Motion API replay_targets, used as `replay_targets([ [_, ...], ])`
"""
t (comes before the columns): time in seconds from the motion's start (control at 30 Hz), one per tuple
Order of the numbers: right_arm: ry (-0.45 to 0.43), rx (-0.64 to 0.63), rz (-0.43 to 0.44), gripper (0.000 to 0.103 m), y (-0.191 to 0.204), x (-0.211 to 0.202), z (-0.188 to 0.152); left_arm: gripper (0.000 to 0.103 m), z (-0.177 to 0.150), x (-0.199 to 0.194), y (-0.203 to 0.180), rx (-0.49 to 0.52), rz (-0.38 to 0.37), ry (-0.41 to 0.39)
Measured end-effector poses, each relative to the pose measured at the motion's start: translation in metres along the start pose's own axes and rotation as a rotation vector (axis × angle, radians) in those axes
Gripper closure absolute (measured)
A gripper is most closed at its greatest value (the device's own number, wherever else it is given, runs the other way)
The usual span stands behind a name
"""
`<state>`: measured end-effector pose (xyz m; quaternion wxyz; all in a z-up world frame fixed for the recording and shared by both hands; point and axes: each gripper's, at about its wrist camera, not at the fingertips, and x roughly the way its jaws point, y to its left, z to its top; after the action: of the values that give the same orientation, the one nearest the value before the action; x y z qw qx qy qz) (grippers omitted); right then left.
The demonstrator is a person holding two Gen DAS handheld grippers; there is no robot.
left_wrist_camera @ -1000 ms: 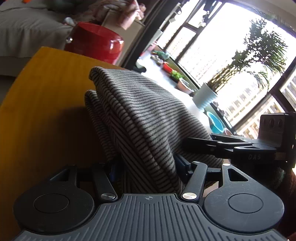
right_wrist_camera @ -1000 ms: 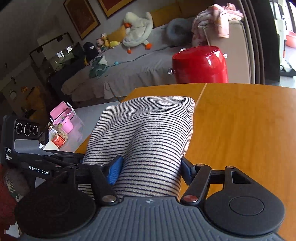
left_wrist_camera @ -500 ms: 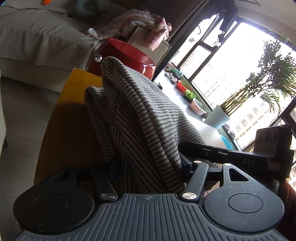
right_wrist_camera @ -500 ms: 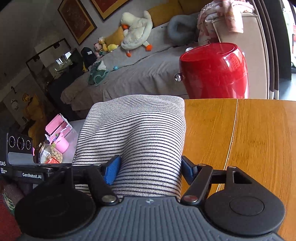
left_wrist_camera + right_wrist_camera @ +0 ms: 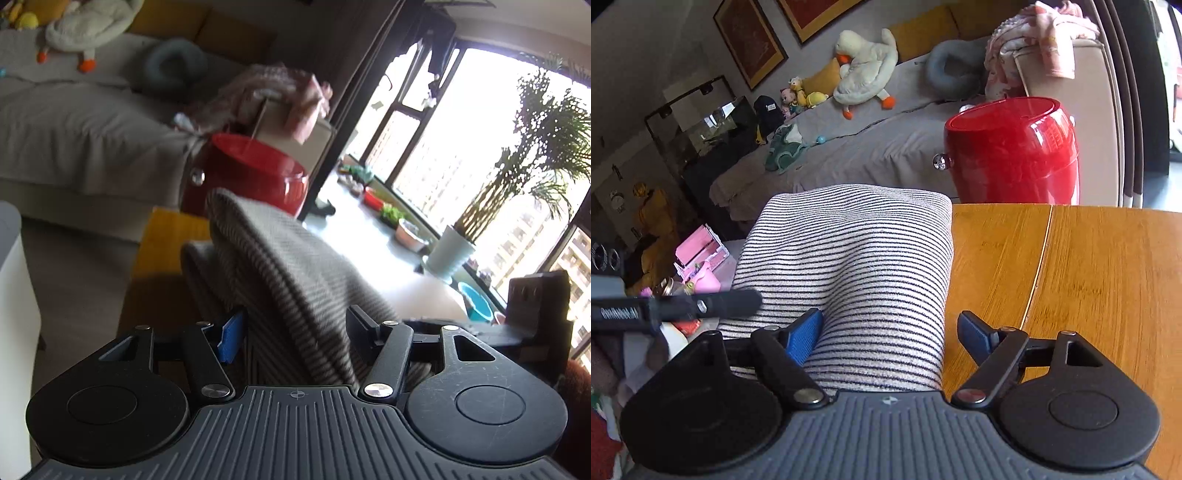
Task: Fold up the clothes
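Jaws on your right gripper [image 5: 890,332] have just been opening: its right blue pad now stands clear of the striped garment [image 5: 849,266], with wooden table [image 5: 1089,277] showing in the gap, while its left pad still lies against the cloth. Your left gripper [image 5: 291,328] has just closed a little. The same garment fills the space between its jaws, but the picture is blurred and you cannot tell whether the pads press on it.

One garment is in view: a soft knit with thin dark stripes on a pale ground, folded into a thick roll with a rounded far edge. It spans both grippers at the table's left edge, its right part over the wood.

Count one table, of glossy orange-brown wood with a single thin seam. Behind it stands one red container [image 5: 1012,147], smooth, shiny and barrel-shaped, with one metal knob. One plush duck [image 5: 868,62] lies on the grey sofa.
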<state>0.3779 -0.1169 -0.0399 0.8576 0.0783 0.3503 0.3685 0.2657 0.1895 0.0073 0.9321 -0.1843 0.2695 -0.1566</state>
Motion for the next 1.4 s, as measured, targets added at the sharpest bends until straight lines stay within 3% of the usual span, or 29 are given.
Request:
replay_targets([
  [0.1,-0.006,-0.05,-0.028,0.023,0.008,-0.002,0.0,0.042,0.024,-0.007,-0.01,-0.002,-0.054,-0.069],
  [0.17,-0.013,-0.079,-0.049,0.023,0.014,-0.002,0.001,0.041,0.035,0.01,-0.012,-0.004,-0.073,-0.041],
  [0.27,-0.031,-0.133,-0.091,0.023,0.024,-0.007,0.001,0.045,0.038,0.052,0.004,-0.039,-0.018,0.059],
  [0.37,-0.08,-0.23,-0.11,0.024,0.043,-0.027,-0.003,0.052,0.033,0.076,0.028,-0.092,0.003,0.074],
  [0.47,-0.096,-0.441,-0.032,0.023,0.075,-0.046,-0.014,0.053,0.033,0.079,0.04,-0.162,-0.023,0.065],
  [0.57,-0.064,-0.611,-0.033,0.023,0.105,-0.039,-0.032,0.052,0.034,0.069,0.038,-0.186,-0.03,0.045],
  [0.67,-0.058,-0.714,-0.077,0.023,0.121,-0.025,-0.05,0.043,0.03,0.04,0.033,-0.182,-0.046,0.012],
  [0.77,-0.077,-0.718,-0.113,0.023,0.123,-0.018,-0.054,0.033,0.019,0.009,0.03,-0.155,-0.039,-0.003],
  [0.83,-0.09,-0.719,-0.137,0.025,0.125,-0.013,-0.056,0.033,0.008,-0.004,0.031,-0.148,-0.033,0.007],
  [1.0,-0.069,-0.581,-0.07,0.067,0.122,-0.025,-0.035,0.043,-0.026,-0.016,0.041,-0.198,-0.076,0.051],
  [1.1,-0.034,-0.468,-0.014,0.08,0.114,-0.035,-0.02,0.048,-0.04,-0.015,0.048,-0.259,-0.14,0.058],
  [1.4,-0.072,-0.231,0.083,0.091,0.093,-0.042,0.027,0.049,-0.061,0.001,0.04,-0.255,-0.2,0.114],
])
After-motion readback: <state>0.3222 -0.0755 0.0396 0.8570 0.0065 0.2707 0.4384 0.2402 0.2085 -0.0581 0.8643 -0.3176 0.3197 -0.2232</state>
